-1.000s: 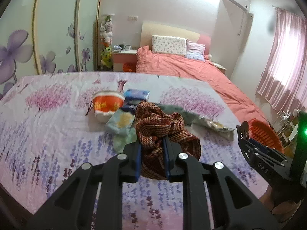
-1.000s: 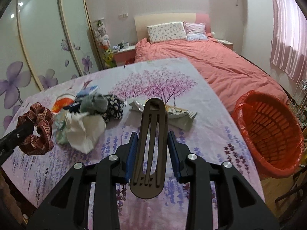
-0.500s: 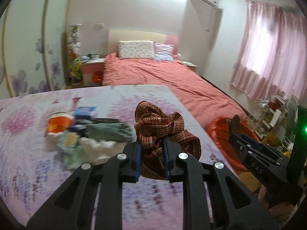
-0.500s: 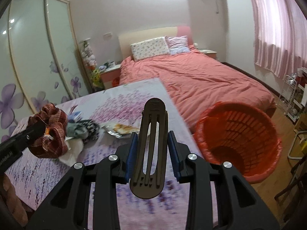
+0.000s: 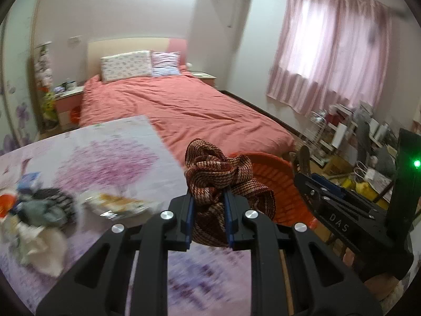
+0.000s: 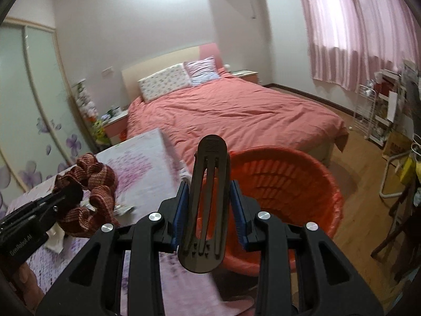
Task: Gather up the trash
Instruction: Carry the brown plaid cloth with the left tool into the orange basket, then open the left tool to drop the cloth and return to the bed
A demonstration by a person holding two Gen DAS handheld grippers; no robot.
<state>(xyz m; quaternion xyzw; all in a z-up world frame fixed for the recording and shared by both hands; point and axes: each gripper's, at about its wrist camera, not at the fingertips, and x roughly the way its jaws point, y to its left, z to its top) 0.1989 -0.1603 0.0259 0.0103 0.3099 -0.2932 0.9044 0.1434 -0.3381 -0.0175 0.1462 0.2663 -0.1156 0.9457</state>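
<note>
My left gripper (image 5: 209, 202) is shut on a bunched brown striped cloth (image 5: 215, 173), held above the table's right edge in front of the orange basket (image 5: 279, 184). In the right wrist view my right gripper (image 6: 209, 188) is shut on a dark flat slotted piece (image 6: 208, 197) that stands upright before the orange basket (image 6: 289, 184). The left gripper (image 6: 60, 197) with the cloth (image 6: 92, 184) shows at the left there. The right gripper (image 5: 315, 184) shows at the right of the left wrist view. A pile of wrappers and rags (image 5: 39, 210) lies on the floral table (image 5: 105, 152), blurred.
A snack wrapper (image 5: 118, 202) lies near the table's right side. Behind the basket stands a bed with a red cover (image 6: 236, 110). A wire rack and clutter (image 6: 379, 115) line the right wall under pink curtains. Wooden floor (image 6: 363, 210) surrounds the basket.
Both grippers have swung right, away from the pile on the table and toward the orange basket, each keeping its hold. The basket now fills more of both views.
</note>
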